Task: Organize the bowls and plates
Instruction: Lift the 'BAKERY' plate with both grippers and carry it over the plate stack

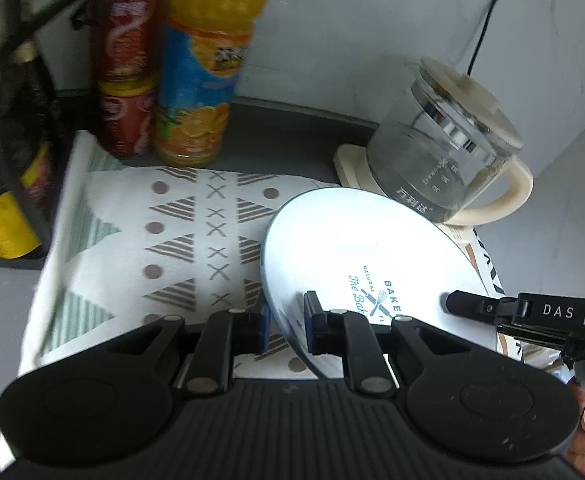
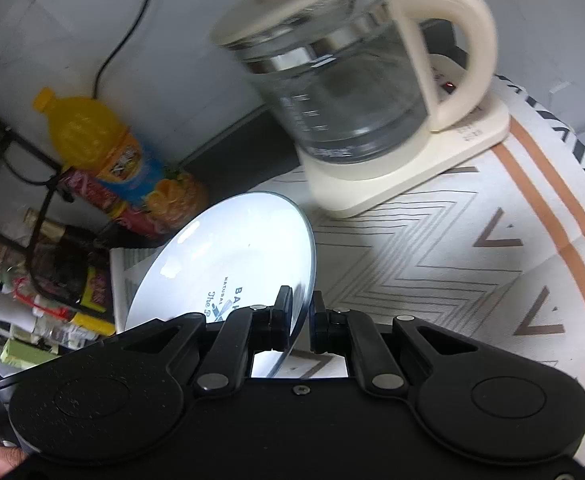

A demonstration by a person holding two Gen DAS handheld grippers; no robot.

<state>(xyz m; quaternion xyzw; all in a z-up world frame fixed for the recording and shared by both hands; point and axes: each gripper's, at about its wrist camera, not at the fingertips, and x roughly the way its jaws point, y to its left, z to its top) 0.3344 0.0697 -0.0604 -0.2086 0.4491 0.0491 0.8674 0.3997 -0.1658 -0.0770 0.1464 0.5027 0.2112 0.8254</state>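
A white plate (image 1: 356, 248) with blue "Bakery" print is held tilted above the patterned cloth. My left gripper (image 1: 286, 322) straddles its near-left rim, its blue-padded fingers close on either side of the edge. My right gripper (image 2: 301, 318) is shut on the plate (image 2: 232, 256) at its right rim, the rim pinched between the two black fingers. The right gripper also shows in the left wrist view (image 1: 472, 306), reaching onto the plate's right edge.
A glass kettle (image 1: 444, 160) on a cream base (image 2: 392, 176) stands just behind the plate. An orange juice bottle (image 1: 204, 68) and red snack cans (image 1: 126, 76) stand at the back left beside a black wire rack (image 2: 32, 240) of jars. The patterned cloth (image 1: 196, 240) covers the counter.
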